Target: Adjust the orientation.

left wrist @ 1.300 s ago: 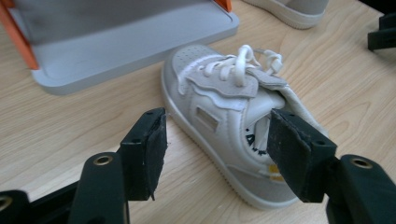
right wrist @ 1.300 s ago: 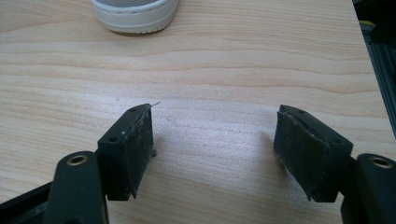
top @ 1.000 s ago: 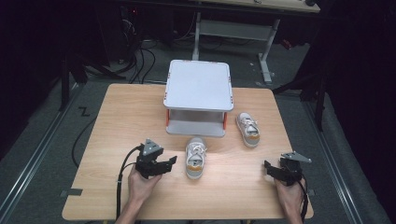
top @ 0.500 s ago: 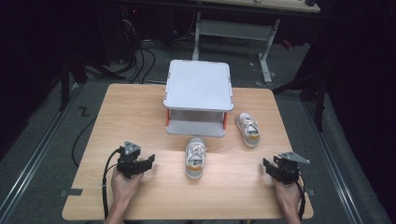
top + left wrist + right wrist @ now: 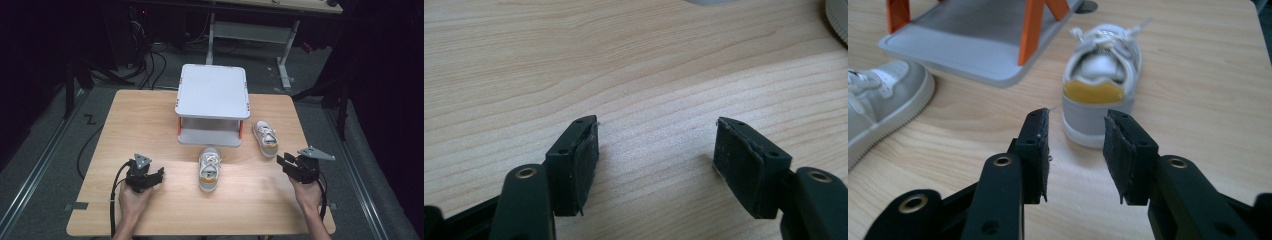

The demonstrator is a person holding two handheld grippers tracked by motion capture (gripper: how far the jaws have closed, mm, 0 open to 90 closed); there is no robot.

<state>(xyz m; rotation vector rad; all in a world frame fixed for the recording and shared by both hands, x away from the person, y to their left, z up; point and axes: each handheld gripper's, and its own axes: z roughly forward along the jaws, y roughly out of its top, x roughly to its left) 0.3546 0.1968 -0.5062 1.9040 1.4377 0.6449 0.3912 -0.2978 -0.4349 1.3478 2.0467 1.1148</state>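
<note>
Landmark: the white shelf stand (image 5: 213, 107), sitting at the far middle of the wooden table (image 5: 150, 125).

Left gripper (image 5: 145, 176) is being held by the left hand (image 5: 134, 199) near the front edge, well left of and nearer than the stand. In the left gripper view its jaws are being held wide apart, released, nothing between them, only bare wood grain under the pads (image 5: 584, 162). Tips look to be close over the table surface; whether contact is being made cannot be told. A cable (image 5: 116, 187) is trailing from it toward the front edge.

Centre shoe (image 5: 209, 168) is lying just in front of the stand, toe toward the stand's base, apart from both grippers. In the left gripper view its sole is being cut off at the top right corner.

Second shoe (image 5: 265, 138) is lying just right of the stand's front corner. In the right gripper view its heel with the yellow tab (image 5: 1096, 92) is being seen straight ahead, beyond the jaw tips, not between them.

Right gripper (image 5: 296, 167) is being held by the right hand (image 5: 308, 196), well right of and nearer than the stand. Jaws are partly open, a narrower gap than the left's, gripping nothing.

The stand's orange legs (image 5: 1031, 31) are being cut off at the top of the right gripper view.
</note>
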